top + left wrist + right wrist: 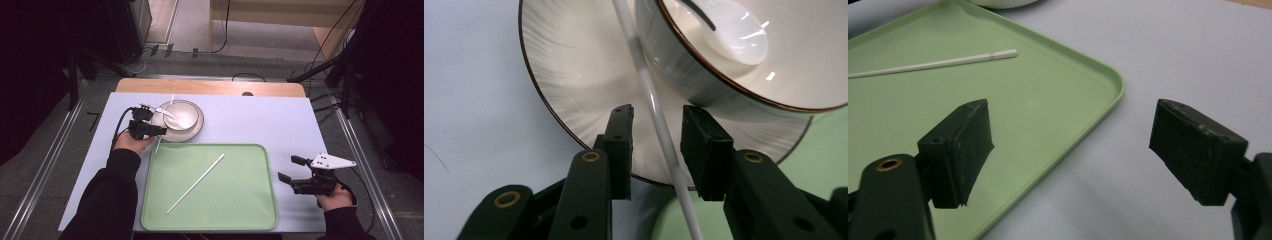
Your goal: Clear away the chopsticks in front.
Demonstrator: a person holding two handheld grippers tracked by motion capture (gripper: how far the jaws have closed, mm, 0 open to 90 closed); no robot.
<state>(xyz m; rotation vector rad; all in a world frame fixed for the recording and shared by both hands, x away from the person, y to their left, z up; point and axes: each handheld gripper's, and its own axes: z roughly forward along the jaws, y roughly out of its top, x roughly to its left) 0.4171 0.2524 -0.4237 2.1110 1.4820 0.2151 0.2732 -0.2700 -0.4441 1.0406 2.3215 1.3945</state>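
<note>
A white chopstick lies slanted across the rim of a ribbed plate that carries a bowl with a white spoon in it. My left gripper is at the plate's near-left rim. In the left gripper view this chopstick runs between the jaws of the left gripper, with a gap on each side, so the gripper is open. A second white chopstick lies diagonally on the green tray. My right gripper is open and holds nothing, to the right of the tray.
The tray's right edge and the tip of the second chopstick lie ahead of the right gripper in its own view. A pale blue mat covers the table. Metal rails run along both sides.
</note>
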